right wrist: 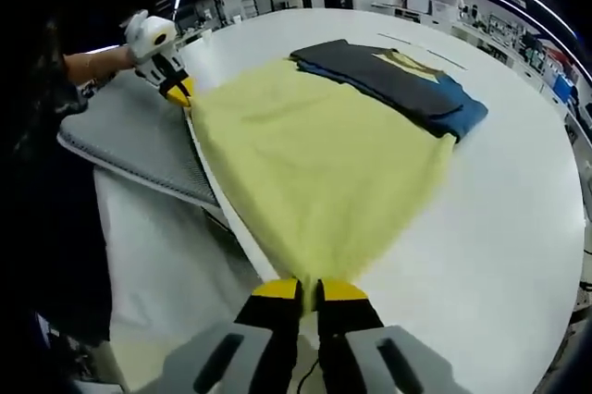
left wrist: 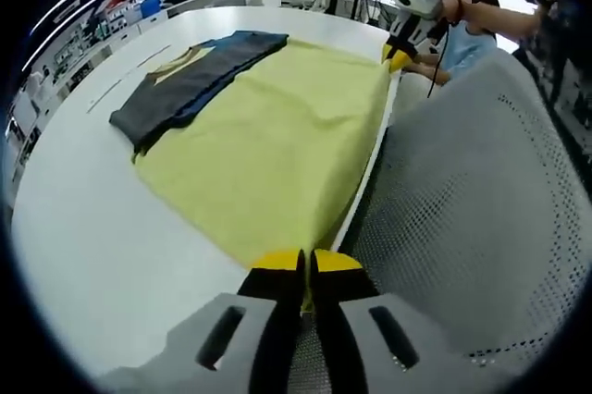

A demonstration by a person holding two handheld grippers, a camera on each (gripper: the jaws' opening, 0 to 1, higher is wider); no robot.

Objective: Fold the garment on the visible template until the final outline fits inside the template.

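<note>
We pinch the yellow garment (left wrist: 277, 149) at its two near corners, left hand-held gripper (left wrist: 306, 263) and right hand-held gripper (right wrist: 310, 289) both clenched on cloth, spreading it flat over the white worktop (left wrist: 102, 246). Folded dark clothes (left wrist: 190, 80) overlap its far edge; a grey mesh chair (left wrist: 481, 200) crowds the near side.

The left gripper view looks low along its own jaws, close over the yellow garment (left wrist: 277, 144), toward the right gripper (left wrist: 398, 59) at the far corner. The right gripper view faces back toward the left gripper (right wrist: 178, 89). Both views share the white table (left wrist: 102, 246) and the dark folded clothes (right wrist: 393, 80).
</note>
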